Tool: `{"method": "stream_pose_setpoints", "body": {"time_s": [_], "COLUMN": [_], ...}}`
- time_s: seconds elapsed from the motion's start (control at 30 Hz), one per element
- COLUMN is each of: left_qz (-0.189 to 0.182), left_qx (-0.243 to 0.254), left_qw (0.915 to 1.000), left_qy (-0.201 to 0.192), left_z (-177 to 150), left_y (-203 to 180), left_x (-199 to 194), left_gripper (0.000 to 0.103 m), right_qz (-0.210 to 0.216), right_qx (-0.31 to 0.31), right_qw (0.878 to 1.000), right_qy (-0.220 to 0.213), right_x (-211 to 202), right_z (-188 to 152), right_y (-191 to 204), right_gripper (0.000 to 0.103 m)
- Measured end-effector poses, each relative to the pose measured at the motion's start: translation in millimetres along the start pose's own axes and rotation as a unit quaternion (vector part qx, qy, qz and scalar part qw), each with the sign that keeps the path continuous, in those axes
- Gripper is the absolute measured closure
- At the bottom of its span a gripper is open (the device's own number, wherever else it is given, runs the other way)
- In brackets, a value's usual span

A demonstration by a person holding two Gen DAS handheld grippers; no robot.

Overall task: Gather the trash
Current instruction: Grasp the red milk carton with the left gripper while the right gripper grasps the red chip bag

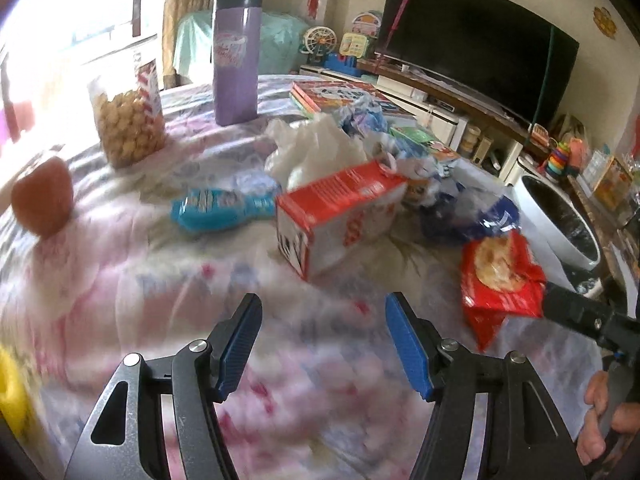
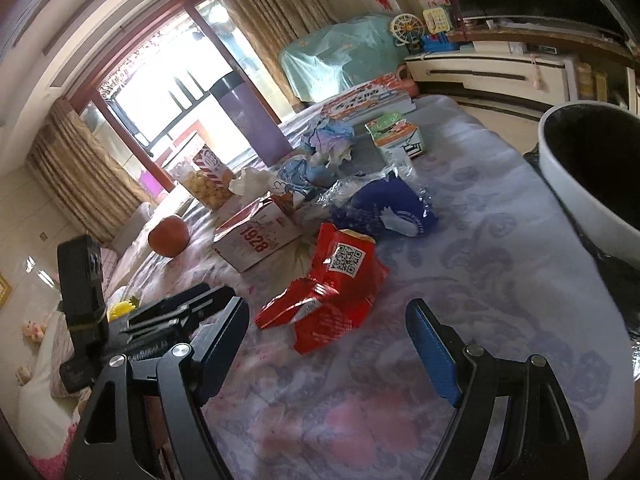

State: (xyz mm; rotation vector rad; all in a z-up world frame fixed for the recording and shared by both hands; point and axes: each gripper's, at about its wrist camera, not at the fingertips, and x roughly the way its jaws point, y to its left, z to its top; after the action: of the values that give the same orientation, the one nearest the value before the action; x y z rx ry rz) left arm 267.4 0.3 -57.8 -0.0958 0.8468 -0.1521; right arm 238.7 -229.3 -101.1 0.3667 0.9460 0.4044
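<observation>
Trash lies on a table under a flowered cloth (image 2: pixel 480 280). A crumpled red snack wrapper (image 2: pixel 332 288) sits just ahead of my right gripper (image 2: pixel 328 312), which is open with nothing between its fingers. Behind the wrapper are a red and white carton (image 1: pixel 340 216) on its side, a dark blue plastic bag (image 2: pixel 384 208), a light blue wrapper (image 1: pixel 216 208) and a white plastic bag (image 1: pixel 316 148). My left gripper (image 1: pixel 323 308) is open and empty above bare cloth, short of the carton. A white bin (image 2: pixel 592 184) with a dark inside stands at the table's right edge.
A purple tumbler (image 1: pixel 236 56), a jar of round snacks (image 1: pixel 128 120) and a red fruit (image 1: pixel 42 200) stand at the far left. Books (image 2: pixel 368 100) and a small green carton (image 2: pixel 396 132) lie at the back. A TV (image 1: pixel 476 28) and shelves are beyond.
</observation>
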Motion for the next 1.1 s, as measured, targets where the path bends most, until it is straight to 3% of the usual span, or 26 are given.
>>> {"method": "stream_pose_setpoints", "body": {"time_s": [0.37,0.47,0.5,0.53,0.63,1.1], "left_qz": [-0.009,-0.011,-0.011,-0.015,-0.015,-0.046], "left_qx": [0.027,0.044,0.051,0.054,0.052,0.002], "left_qw": [0.9996,0.9989,0.9986,0.9984,0.9984,0.9985], "left_qy": [-0.004,-0.012,-0.011,-0.009,-0.016,-0.031], "left_z": [28,26,24,22,15,-28], "left_y": [3,-4,-7,-9,-13,-28], "left_x": [41,45,44,45,38,-20], "left_gripper": [0.038,0.048,0.063,0.067,0.068,0.069], "right_qz": [0.009,0.015,0.016,0.017,0.018,0.022], "right_qx": [0.024,0.026,0.024,0.022,0.019,0.022], "right_qw": [1.000,0.999,0.999,1.000,1.000,0.999], "right_qy": [0.013,0.013,0.013,0.014,0.018,-0.010], "right_x": [26,26,25,25,23,-27], "right_z": [7,7,6,5,3,-9], "right_y": [-8,-10,-10,-10,-11,-27], "right_gripper": [0.021,0.022,0.030,0.045,0.061,0.066]}}
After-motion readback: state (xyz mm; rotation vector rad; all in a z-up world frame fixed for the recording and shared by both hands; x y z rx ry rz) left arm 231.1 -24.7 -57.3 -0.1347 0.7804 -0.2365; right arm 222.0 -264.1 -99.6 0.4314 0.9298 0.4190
